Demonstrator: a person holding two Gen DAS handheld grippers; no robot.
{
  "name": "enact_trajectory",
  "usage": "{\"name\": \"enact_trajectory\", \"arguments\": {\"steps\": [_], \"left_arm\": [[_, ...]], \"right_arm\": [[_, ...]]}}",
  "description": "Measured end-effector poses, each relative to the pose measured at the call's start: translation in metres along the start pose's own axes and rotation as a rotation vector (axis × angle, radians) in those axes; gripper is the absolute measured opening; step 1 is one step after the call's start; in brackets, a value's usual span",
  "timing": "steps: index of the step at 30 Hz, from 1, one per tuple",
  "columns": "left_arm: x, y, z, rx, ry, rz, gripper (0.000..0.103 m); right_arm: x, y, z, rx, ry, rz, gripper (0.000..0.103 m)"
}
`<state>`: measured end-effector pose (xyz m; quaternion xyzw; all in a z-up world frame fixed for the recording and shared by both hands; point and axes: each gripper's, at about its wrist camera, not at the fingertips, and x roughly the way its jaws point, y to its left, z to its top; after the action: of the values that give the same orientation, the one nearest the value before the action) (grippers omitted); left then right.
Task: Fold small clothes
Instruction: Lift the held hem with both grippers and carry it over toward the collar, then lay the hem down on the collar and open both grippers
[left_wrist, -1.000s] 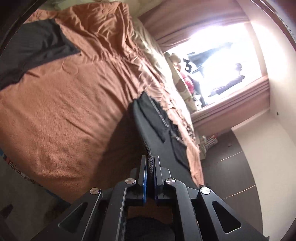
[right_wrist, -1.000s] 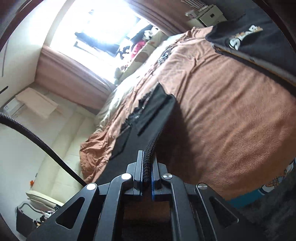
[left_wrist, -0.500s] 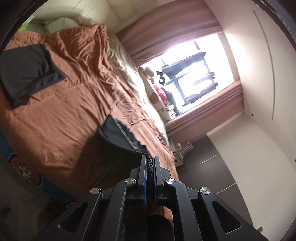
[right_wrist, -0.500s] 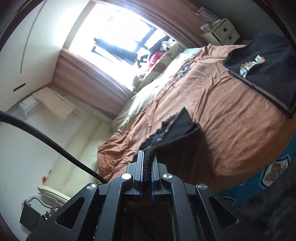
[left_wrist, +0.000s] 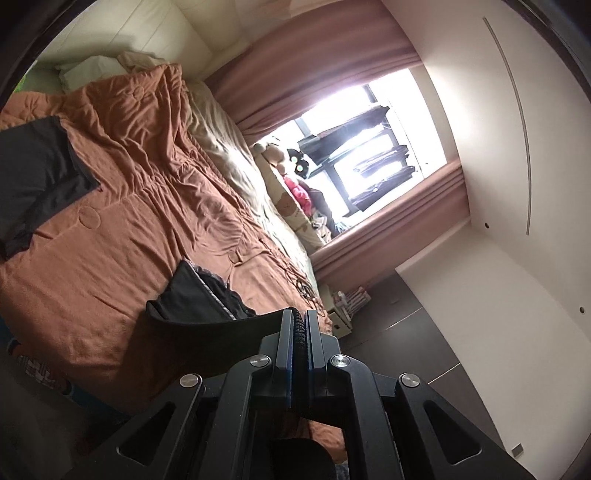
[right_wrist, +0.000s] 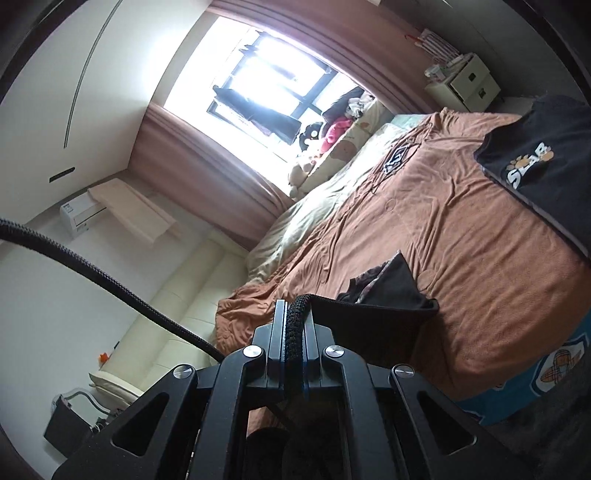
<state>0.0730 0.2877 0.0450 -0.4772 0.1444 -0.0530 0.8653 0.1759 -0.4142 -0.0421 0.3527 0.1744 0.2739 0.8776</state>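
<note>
Jaws of the left gripper (left_wrist: 300, 325) and right gripper (right_wrist: 294, 317) each clamp an edge of the black garment (left_wrist: 199, 295), which hangs between them above the brown bedspread (left_wrist: 129, 192).

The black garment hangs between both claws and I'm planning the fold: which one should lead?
Neither clearly. The left claw and right claw each pinch an edge of the black garment above the brown bedspread.

Black garment (left_wrist: 192, 295) with grey patterned trim along its edge. Rust-orange quilt (left_wrist: 140, 177), cream sheet (left_wrist: 229, 155) beside it. Black folded shirt (right_wrist: 535, 147) bearing white and tan lettering. Dusty-pink curtains (right_wrist: 229, 177). Black grippers with blue pads (left_wrist: 290, 354).
</note>
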Motion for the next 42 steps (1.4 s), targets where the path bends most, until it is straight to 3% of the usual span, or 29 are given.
{"name": "enact_trajectory", "arguments": {"steps": [5,18,33,42], "left_arm": [[0.043,0.011,0.019,0.008,0.035,0.043,0.005],[0.176,0.085,0.060,-0.023,0.159,0.189,0.005],[0.297,0.163,0.082,-0.060,0.243,0.357,0.005],[0.343,0.202,0.093,-0.057,0.247,0.472,0.006]], "right_arm": [[0.037,-0.003,0.022,-0.011,0.025,-0.051,0.002],[0.169,-0.023,0.074,-0.007,0.114,-0.170,0.002],[0.299,-0.073,0.100,0.005,0.211,-0.266,0.002],[0.374,-0.099,0.098,-0.005,0.283,-0.352,0.003]]}}
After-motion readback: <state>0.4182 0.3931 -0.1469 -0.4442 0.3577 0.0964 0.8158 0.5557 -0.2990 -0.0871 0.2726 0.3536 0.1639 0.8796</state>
